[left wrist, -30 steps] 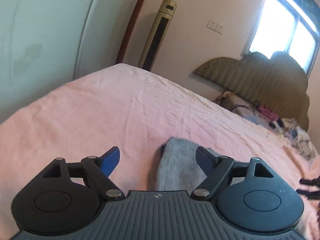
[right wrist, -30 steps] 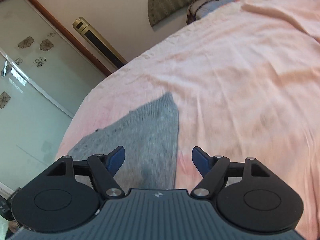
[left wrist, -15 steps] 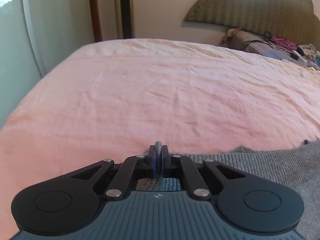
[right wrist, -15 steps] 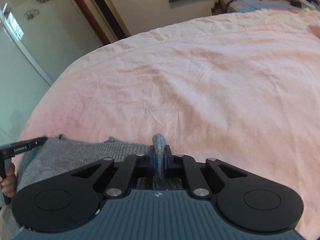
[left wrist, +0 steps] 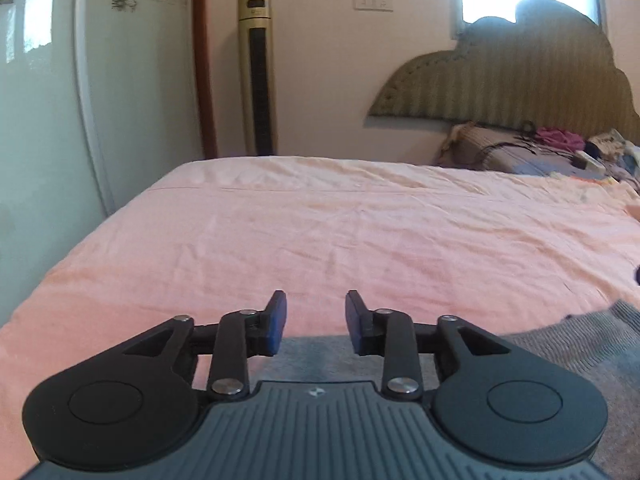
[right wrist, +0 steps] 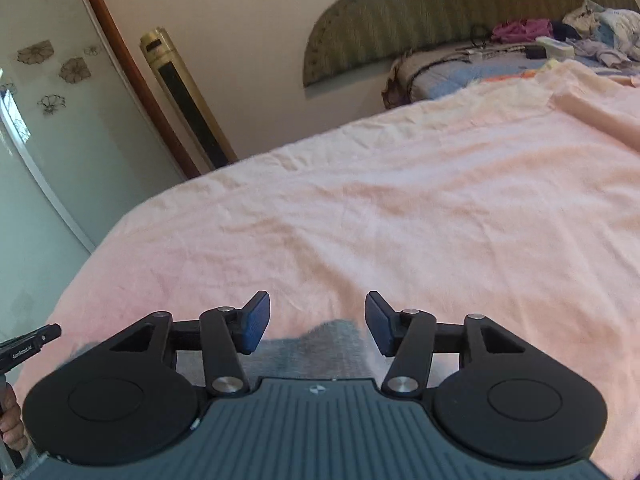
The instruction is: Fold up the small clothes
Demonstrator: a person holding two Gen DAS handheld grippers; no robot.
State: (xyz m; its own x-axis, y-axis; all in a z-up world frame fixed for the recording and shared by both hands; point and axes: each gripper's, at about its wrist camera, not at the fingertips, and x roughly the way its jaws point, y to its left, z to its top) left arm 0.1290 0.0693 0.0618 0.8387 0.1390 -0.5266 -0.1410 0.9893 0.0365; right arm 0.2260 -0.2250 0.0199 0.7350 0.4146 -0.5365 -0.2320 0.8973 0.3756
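A grey knit garment (left wrist: 568,344) lies flat on the pink bed sheet (left wrist: 360,232), at the near edge under both grippers. My left gripper (left wrist: 316,322) is open and empty, just above the garment's far edge. In the right wrist view the garment (right wrist: 316,348) shows between and below the fingers. My right gripper (right wrist: 316,322) is open and empty above it. Most of the garment is hidden under the gripper bodies.
A gold tower fan (left wrist: 258,76) and a glass wardrobe door (left wrist: 44,120) stand past the bed's far left. A padded headboard (left wrist: 504,76) and a heap of clothes (right wrist: 560,36) are at the right. The left gripper's handle (right wrist: 28,344) shows at the left edge.
Half a second ago both grippers were shut on the garment's edge. Both have now opened and let it go, and it lies on the sheet.
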